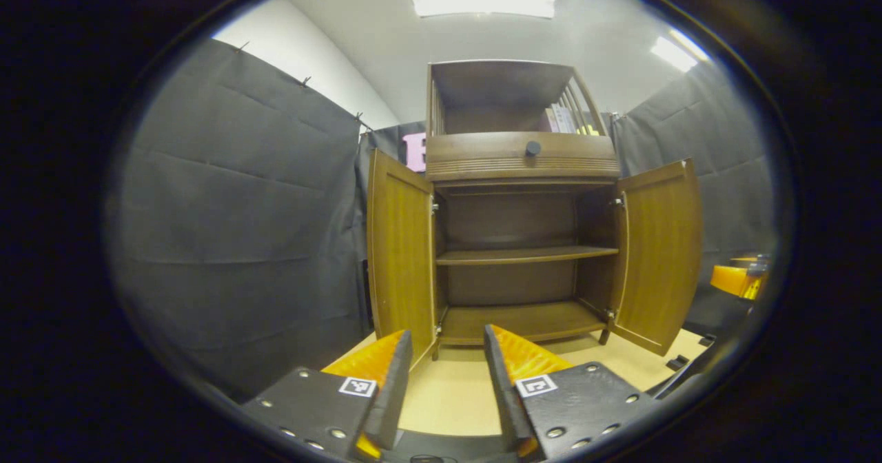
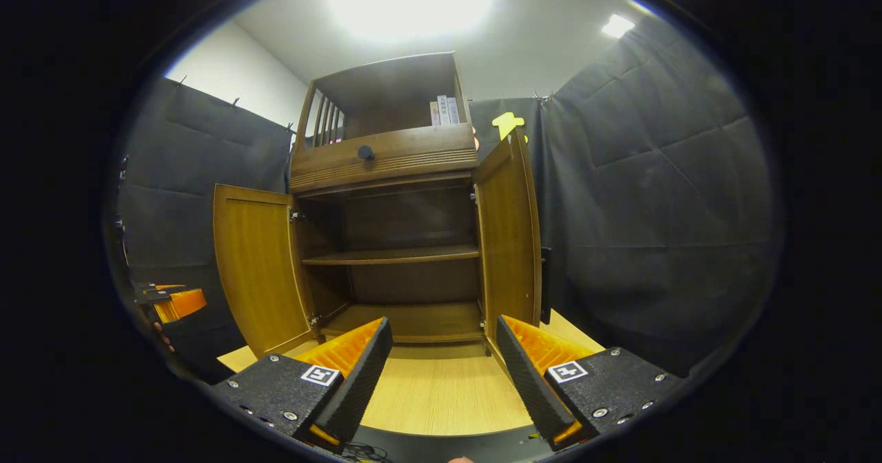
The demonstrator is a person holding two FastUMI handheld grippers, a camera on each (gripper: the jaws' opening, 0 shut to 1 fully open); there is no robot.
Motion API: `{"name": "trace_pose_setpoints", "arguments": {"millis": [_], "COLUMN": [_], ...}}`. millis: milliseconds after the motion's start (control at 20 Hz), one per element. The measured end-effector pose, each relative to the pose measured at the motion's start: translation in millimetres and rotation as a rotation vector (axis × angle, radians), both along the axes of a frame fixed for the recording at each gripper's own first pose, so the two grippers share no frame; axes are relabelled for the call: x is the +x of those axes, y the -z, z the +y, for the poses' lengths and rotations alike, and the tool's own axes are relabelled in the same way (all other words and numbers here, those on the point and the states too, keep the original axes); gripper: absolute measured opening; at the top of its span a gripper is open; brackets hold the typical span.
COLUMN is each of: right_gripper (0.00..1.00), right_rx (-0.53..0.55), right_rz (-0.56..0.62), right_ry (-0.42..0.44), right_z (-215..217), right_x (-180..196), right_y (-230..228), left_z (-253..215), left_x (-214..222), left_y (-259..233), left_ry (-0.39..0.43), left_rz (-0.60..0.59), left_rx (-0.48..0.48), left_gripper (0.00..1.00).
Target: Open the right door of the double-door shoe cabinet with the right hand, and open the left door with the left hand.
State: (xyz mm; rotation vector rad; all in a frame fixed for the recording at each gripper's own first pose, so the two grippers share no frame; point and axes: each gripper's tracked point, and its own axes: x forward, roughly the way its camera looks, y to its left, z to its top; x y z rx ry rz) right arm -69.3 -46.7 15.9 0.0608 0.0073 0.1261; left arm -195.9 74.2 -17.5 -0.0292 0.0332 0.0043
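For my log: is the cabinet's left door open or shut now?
Open. The left door stands swung outward, and the shelf inside shows.

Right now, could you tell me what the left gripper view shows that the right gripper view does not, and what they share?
Left gripper view: the left gripper, open, at the bottom, with the right door showing its inner face broadly and the left door foreshortened. Right gripper view: the right gripper, open, at the bottom, with the left door broad and the right door foreshortened. Shared: the shoe cabinet with both doors open, its shelves inside, a knobbed drawer and books on top.
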Motion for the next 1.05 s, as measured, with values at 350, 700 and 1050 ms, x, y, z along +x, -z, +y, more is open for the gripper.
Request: {"name": "trace_pose_setpoints", "arguments": {"millis": [350, 700, 1050], "right_gripper": [0.94, 0.94, 0.94], "right_rx": [0.006, 0.002, -0.001], "right_rz": [-0.017, -0.029, -0.036], "right_ry": [0.013, 0.013, 0.014], "right_z": [-2, 2, 4], "right_x": [3, 4, 7], "right_y": [-6, -10, -10], "left_z": [3, 14, 17], "left_x": [3, 4, 4], "left_y": [-4, -6, -8], "left_ry": [-0.002, -0.034, -0.05], "left_rz": [-0.017, -0.028, -0.037], "left_rx": [0.01, 0.024, 0.041], "left_gripper": [0.8, 0.96, 1.0]}}
